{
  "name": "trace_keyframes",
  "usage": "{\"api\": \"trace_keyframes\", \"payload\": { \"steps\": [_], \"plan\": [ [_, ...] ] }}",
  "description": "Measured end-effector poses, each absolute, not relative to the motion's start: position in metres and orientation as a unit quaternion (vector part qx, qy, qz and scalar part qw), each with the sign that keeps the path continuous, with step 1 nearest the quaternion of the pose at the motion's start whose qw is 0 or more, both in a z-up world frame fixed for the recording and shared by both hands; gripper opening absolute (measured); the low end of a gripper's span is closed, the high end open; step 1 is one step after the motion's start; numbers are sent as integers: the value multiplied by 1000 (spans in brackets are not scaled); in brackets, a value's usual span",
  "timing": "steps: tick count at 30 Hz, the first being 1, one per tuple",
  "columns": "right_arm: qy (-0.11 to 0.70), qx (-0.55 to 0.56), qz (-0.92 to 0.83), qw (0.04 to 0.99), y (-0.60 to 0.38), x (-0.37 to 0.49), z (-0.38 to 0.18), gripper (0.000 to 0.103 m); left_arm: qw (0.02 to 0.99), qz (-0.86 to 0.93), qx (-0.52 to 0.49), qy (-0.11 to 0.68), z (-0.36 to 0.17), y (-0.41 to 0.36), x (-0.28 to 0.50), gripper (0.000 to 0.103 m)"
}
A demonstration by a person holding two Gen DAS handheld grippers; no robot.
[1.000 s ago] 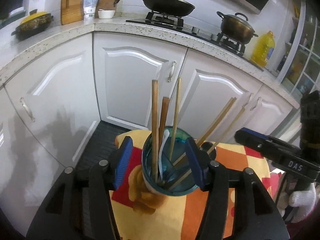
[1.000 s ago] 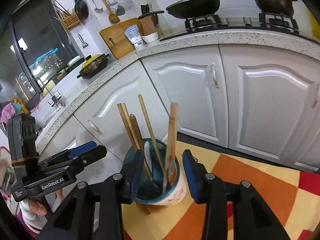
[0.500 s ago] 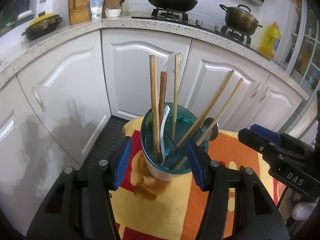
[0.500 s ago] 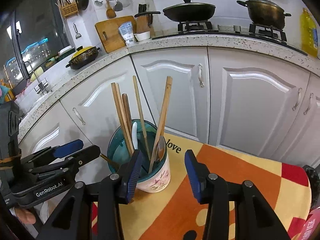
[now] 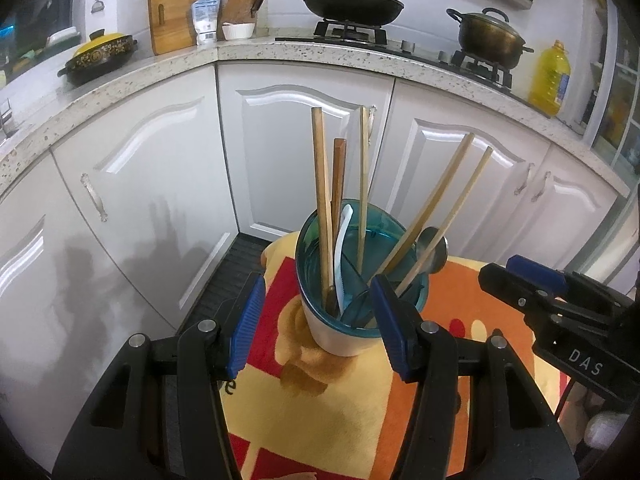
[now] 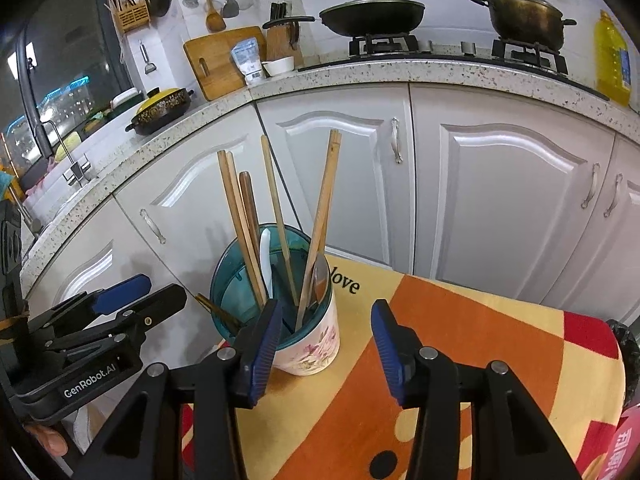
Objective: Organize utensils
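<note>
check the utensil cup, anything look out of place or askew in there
Mostly tidy. The utensil cup stands upright on the cloth, nothing spilled. The chopsticks splay at different angles, and one dark stick pokes out low over the teal rim instead of standing.

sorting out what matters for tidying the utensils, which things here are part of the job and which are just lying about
Part of the job:
- utensil holder
- wooden chopsticks
- white spoon
- metal spoon
- left gripper, open
- right gripper, open

Just lying about:
- wok
- pot
- oil bottle
- cutting board
- yellow-lidded casserole
</note>
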State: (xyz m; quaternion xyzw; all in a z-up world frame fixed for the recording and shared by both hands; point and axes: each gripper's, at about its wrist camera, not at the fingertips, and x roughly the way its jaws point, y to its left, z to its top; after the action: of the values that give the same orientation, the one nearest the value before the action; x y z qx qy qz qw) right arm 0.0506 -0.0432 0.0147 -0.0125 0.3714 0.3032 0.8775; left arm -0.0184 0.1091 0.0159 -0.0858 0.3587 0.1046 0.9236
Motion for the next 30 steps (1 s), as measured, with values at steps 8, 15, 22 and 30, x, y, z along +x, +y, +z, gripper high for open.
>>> {"api": "trace_keyframes", "payload": {
  "steps": [8, 15, 22, 30],
  "plan": [
    [373, -13, 302, 877, -43, 52, 12, 46, 925, 115, -78, 353, 16, 110, -20, 54],
    [375, -14, 299, 877, -42, 52, 10, 48, 926, 125, -71, 350, 16, 108, -22, 54],
    [373, -18, 296, 879, -42, 52, 11, 49, 925, 127, -65, 352, 15, 103, -24, 54],
    [372, -16, 291, 881, -44, 52, 10, 51, 927, 135, -58, 344, 15, 101, -25, 54]
  ]
}}
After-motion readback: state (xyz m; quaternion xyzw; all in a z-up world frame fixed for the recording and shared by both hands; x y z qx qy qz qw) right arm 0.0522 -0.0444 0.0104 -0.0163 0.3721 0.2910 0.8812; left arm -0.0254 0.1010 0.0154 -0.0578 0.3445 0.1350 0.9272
